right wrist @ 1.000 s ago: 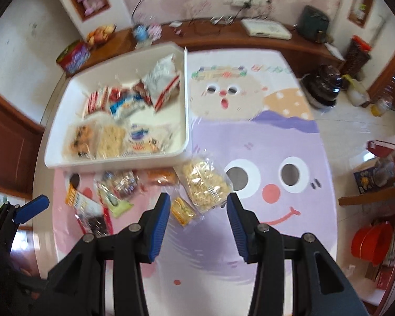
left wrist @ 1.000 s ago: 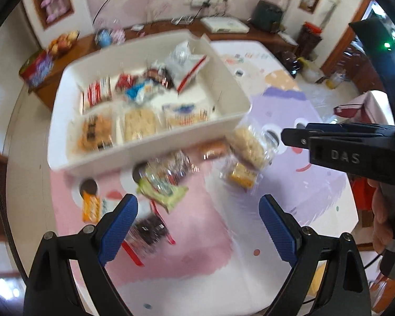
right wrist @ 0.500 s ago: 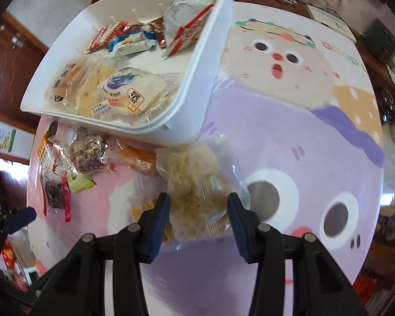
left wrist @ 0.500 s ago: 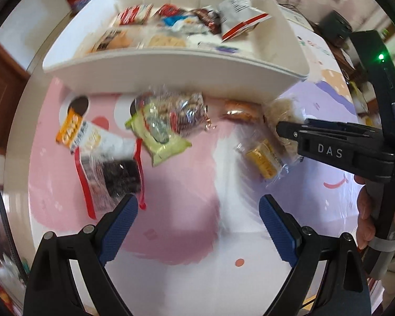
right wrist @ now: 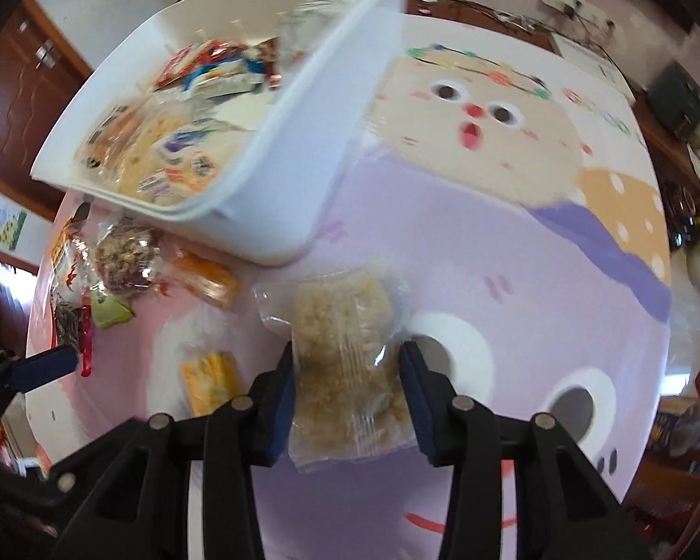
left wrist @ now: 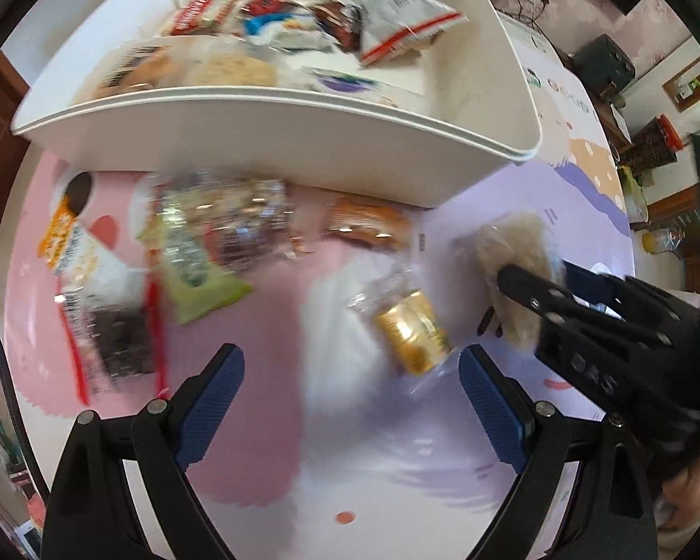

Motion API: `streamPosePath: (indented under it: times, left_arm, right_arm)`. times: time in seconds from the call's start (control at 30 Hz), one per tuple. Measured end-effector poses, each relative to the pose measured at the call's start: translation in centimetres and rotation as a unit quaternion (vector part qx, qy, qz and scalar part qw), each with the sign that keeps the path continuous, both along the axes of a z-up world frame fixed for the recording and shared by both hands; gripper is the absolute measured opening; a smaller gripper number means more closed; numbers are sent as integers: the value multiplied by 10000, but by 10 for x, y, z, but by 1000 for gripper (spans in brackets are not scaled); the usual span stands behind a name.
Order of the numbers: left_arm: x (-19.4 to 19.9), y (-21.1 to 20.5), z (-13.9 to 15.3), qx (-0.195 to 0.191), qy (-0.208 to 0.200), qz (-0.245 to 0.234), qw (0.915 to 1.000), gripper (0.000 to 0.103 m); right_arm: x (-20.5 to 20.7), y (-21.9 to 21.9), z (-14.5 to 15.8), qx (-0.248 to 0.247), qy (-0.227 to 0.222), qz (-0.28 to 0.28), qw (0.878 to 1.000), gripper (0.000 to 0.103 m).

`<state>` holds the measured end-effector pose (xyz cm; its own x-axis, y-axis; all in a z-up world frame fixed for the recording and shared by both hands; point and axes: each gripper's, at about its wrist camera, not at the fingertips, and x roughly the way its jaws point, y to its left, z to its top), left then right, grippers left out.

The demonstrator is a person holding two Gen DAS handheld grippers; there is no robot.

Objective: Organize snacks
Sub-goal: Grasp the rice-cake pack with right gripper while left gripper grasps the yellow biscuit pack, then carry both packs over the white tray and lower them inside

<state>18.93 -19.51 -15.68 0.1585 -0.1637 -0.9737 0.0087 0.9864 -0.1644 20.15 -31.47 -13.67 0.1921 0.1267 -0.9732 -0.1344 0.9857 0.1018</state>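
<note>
In the left wrist view, the left gripper [left wrist: 350,401] hangs with its jaws spread wide and empty above the surface [left wrist: 266,457], a gold-wrapped snack [left wrist: 413,338] lying just ahead of its right jaw and the white bin [left wrist: 303,140] farther ahead. In the right wrist view, the right gripper [right wrist: 347,392] has its jaws pressed against both sides of the clear-wrapped rice crisp packet [right wrist: 345,364], so the pick-up step appears to be in hand. The next move likely calls for lifting the packet ahead and to the left, over the bin's wall.

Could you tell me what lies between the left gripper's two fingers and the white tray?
In the left wrist view, the left gripper is open above bare tablecloth; a yellow snack packet and an orange packet lie between it and the white tray.
</note>
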Motion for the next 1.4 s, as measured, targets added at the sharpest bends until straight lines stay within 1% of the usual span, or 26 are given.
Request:
streamPosePath:
  times: [0.13,0.2,0.23,0.27,0.3,0.33,0.37,0.43,0.47,0.53,0.6,0.7,0.73,0.83,0.93,1.0,1.17,1.3,1.4]
  left_arm:
    - [11,-20,-11,75,43,-92,9999,92]
    - [16,-29,-15,161,70,-156,9997,89]
    - [17,-32,-17,198,80,-182,9996,84]
    - [18,-36,-20,254,100,-211,9994,77]
    - [18,-37,-23,289,131,-236,9992,72]
    - [19,-40,-26,319,200,-257,9990,62]
    - [19,-43,-29,366,221,-260,9987,57]
    - [18,-47,-29,507,117,-338,9981,46]
    - [18,-48,-29,598,77,-369,9975,35]
    - [17,-50,-30,628,3,-416,9972,24]
    - [15,-45,-30,479,7,-437,9979,24]
    - [7,-37,-31,478,20,-527,9975,24]
    - [4,-34,-31,464,33,-547,9974,24]
    - [-10,-20,-29,329,100,-571,9978,24]
    - [-23,-4,-18,360,1,-641,9973,24]
    - [-29,8,-3,405,-145,-712,9965,24]
    - [-34,35,46,562,-675,-808,9929,24]
    - [-30,71,93,451,-1122,-767,9897,24]
    - [-16,86,132,387,-1504,-792,9847,24]
  right_arm:
    - [-5,-20,-1,27,51,-173,9998,42]
    - [-8,-29,-1,54,84,-283,9995,42]
    - [-8,-32,-1,86,101,-317,9994,41]
    - [-9,-37,-1,134,130,-375,9991,41]
    - [-11,-39,-1,153,141,-407,9990,41]
    - [-12,-40,-2,158,142,-422,9989,41]
    - [-12,-42,-2,163,142,-437,9988,41]
    - [-13,-44,-2,185,145,-461,9987,41]
    - [-19,-44,0,193,141,-470,9986,41]
    - [-19,-44,0,194,136,-475,9986,40]
    - [-19,-43,0,177,128,-477,9986,40]
    - [-21,-39,1,134,126,-375,9991,38]
    - [-21,-32,1,131,135,-341,9992,38]
    - [-25,-21,1,186,196,-211,9994,36]
    - [-32,-4,2,339,346,-82,9988,35]
    - [-38,11,6,412,417,80,9983,35]
    - [-48,44,27,539,369,310,9974,35]
    - [-46,65,59,664,140,294,9973,35]
    - [-41,79,90,777,-124,224,9966,35]
